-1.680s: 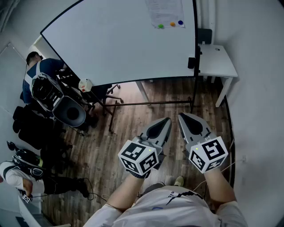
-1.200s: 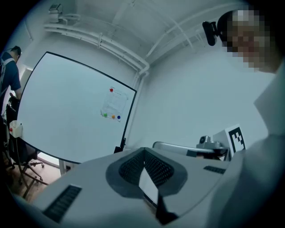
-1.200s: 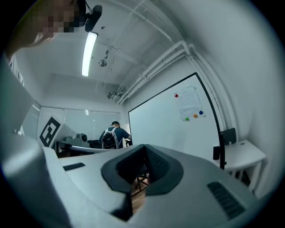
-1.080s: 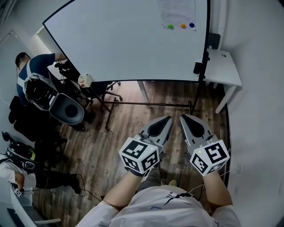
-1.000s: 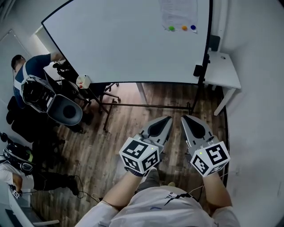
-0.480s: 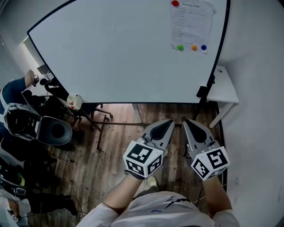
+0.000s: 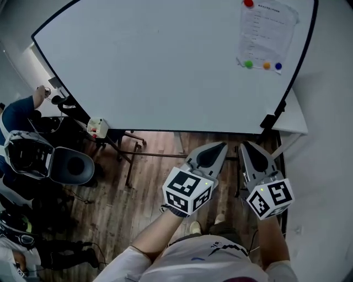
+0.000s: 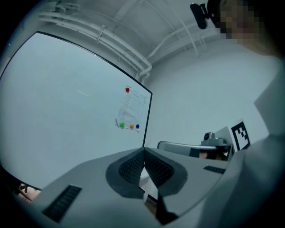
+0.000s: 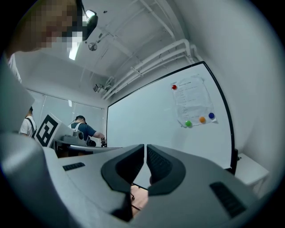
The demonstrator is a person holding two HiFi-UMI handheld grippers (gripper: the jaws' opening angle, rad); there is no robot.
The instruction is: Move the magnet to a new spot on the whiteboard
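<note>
Facing both claws from well ahead of their tips, the whiteboard (image 7: 154,66) fills most of the head view. Its face is blank except for a sheet of paper (image 7: 266,33) up and to the right of my right claw (image 7: 244,145). The sheet carries lines of print too small for me to read. The marker cube (image 7: 188,191) on my left claw (image 7: 223,145) shows only black-and-white squares, no words.

Four magnets sit on the sheet. A red magnet (image 7: 249,3) is at its top edge, and a green magnet (image 7: 249,64), an orange magnet (image 7: 267,65) and a blue magnet (image 7: 278,66) form a row along its bottom. All four are well apart from either claw, and I cannot tell which one the task means. The left claw has its jaws together with nothing between them, and the right claw is the same, pads meeting at the tips.

Only the head view shows the wooden floor (image 7: 149,182) beneath the claws, the white side table (image 7: 296,118) just right of the right claw, and a person in blue (image 7: 16,115) far off to the left. Only the gripper views show the ceiling pipes (image 9: 151,60).

Against the earliest frame, the board now looms larger and closer ahead of the claws. Back then only the sheet's lower part and the three-magnet row showed, with the red one cut off. Both claws stay closed throughout.
</note>
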